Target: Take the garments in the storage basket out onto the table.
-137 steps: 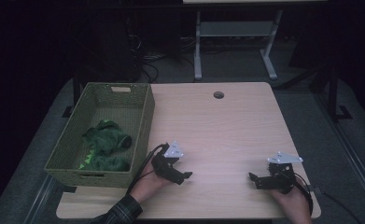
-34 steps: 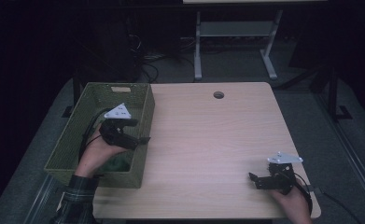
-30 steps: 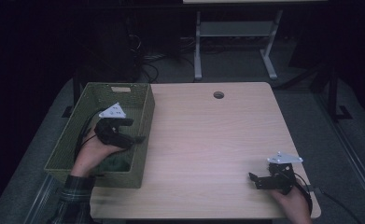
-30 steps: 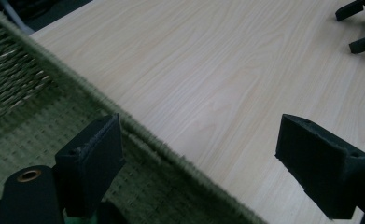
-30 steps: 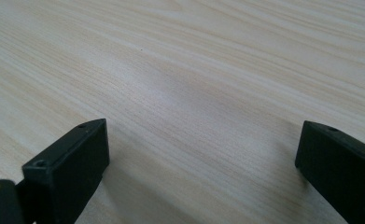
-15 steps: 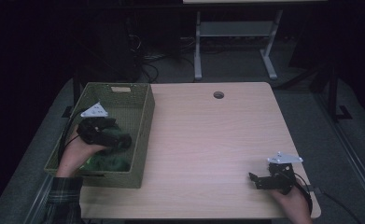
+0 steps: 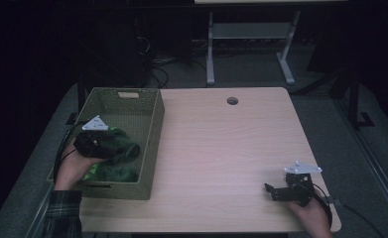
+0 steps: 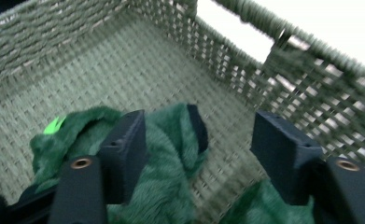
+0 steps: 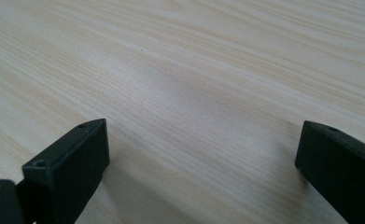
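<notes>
While the left gripper (image 8: pixel 196 154) sits low inside the woven basket (image 8: pixel 138 60), its jaws have just been closing yet stand apart, with the green plush cloth (image 8: pixel 168 163) bunched between and beneath them, perhaps brushing one jaw. The right gripper (image 9: pixel 201 163) rests wide open over the bare table (image 9: pixel 194 60).

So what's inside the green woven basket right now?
A dark green fuzzy cloth lies bunched on the green woven basket floor, the left gripper with jaws closing around a fold. What lies beneath the cloth is covered.
</notes>
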Action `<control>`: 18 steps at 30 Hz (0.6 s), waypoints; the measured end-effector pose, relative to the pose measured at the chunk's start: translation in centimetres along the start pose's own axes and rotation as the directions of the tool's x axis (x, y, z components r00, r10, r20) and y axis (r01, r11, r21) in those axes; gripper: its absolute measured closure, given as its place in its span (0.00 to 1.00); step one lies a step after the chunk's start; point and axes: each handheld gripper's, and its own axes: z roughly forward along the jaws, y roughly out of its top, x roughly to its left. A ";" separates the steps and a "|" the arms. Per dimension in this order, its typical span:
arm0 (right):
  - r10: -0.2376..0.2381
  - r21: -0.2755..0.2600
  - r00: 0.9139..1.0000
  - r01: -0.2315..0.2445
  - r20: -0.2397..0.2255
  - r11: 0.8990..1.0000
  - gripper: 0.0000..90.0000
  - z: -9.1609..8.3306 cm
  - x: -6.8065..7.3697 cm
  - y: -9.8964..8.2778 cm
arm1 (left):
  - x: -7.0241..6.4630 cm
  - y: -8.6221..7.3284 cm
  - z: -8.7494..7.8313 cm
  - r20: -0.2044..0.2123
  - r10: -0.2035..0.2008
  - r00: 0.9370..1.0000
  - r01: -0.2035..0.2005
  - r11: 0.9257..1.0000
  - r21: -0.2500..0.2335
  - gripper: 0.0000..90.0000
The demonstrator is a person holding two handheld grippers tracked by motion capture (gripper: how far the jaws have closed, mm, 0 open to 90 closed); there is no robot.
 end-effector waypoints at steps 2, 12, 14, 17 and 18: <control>0.000 0.000 1.000 0.000 0.000 1.000 0.03 0.0 0.0 0.0 | 0.3 -0.4 0.0 -0.011 -0.006 1.000 0.006 1.000 0.002 0.44; 0.000 0.000 1.000 0.000 0.000 1.000 0.03 0.0 0.0 0.0 | 1.6 -1.9 -0.2 -0.049 -0.027 0.998 0.028 0.999 0.030 0.49; 0.000 0.000 1.000 0.000 0.000 1.000 0.03 0.0 0.0 0.0 | 1.7 -2.1 -0.2 -0.052 -0.030 0.998 0.031 0.999 0.037 0.49; 0.001 0.000 1.000 -0.001 0.000 1.000 0.03 0.0 0.0 0.0 | 1.9 -2.5 -0.1 -0.054 -0.040 0.998 0.043 0.998 0.048 0.50; 0.001 0.000 1.000 -0.001 0.000 1.000 0.03 0.0 0.0 0.0 | 2.0 -2.6 -0.1 -0.055 -0.042 0.998 0.045 0.997 0.056 0.50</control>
